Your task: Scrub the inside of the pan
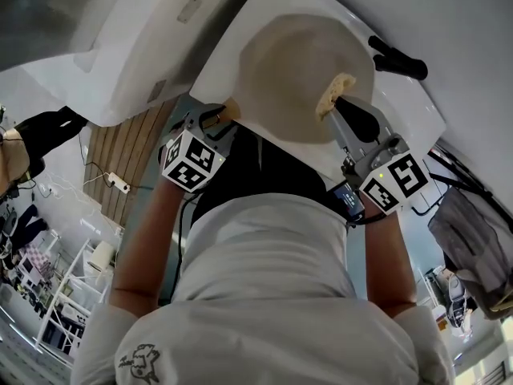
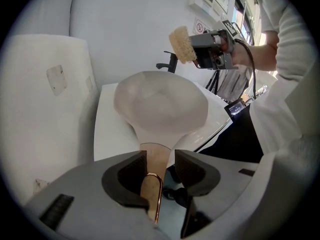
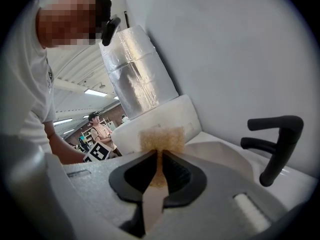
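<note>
A cream pan (image 1: 300, 70) rests on the white sink top (image 1: 413, 107), its bowl (image 2: 160, 104) facing up. Its tan handle (image 2: 156, 159), with a copper hanging loop, lies between the jaws of my left gripper (image 2: 160, 156). Those jaws stand open, with a gap beside the handle. From the head view the left gripper (image 1: 227, 117) sits at the pan's near left edge. My right gripper (image 1: 341, 109) is shut on a yellow sponge (image 1: 337, 93). The sponge (image 2: 182, 44) hangs in the air over the pan's right rim, apart from it. In the right gripper view it (image 3: 161, 139) sticks out past the right gripper (image 3: 161, 158).
A black tap (image 1: 397, 58) stands behind the pan, close to the right gripper (image 3: 275, 144). A large white appliance (image 2: 42, 94) borders the sink on the left. A silver duct (image 3: 137, 74) rises behind it. The person's body is close against the counter's front edge.
</note>
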A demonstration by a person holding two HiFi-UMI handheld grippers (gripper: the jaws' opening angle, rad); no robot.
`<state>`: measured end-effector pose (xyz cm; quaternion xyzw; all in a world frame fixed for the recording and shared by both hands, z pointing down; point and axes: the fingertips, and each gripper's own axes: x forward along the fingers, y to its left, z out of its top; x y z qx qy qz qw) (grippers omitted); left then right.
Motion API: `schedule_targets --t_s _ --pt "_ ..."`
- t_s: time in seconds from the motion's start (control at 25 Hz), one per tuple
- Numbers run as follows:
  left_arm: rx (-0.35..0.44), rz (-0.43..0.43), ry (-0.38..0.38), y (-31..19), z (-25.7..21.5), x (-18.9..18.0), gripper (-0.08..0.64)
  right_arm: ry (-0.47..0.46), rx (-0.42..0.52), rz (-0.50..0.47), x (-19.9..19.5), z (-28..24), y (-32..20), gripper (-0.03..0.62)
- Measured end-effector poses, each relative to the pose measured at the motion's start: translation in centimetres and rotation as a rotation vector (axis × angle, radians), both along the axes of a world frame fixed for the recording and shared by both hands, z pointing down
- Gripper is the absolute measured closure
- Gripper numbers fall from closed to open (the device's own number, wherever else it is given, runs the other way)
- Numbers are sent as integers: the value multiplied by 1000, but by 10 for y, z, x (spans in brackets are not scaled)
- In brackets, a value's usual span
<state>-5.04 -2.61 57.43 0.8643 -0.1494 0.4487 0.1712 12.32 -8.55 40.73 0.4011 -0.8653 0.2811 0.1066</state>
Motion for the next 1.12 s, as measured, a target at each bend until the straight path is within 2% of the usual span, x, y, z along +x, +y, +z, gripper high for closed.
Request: schedule_targets --t_s 0.52,0.64,0.8,1.12 --pt "66 13 -32 -9 8 0 387 -16 -26 -26 -7 14 -8 555" --pt "39 17 -60 -9 19 -3 322 -20 -32 -31 -9 18 -10 555" --pt "1 42 -80 -5 29 -4 322 -20 -40 -36 -9 21 -15 555" --pt "-27 31 -92 -4 37 -8 327 -15 -61 -20 -6 35 -28 555"
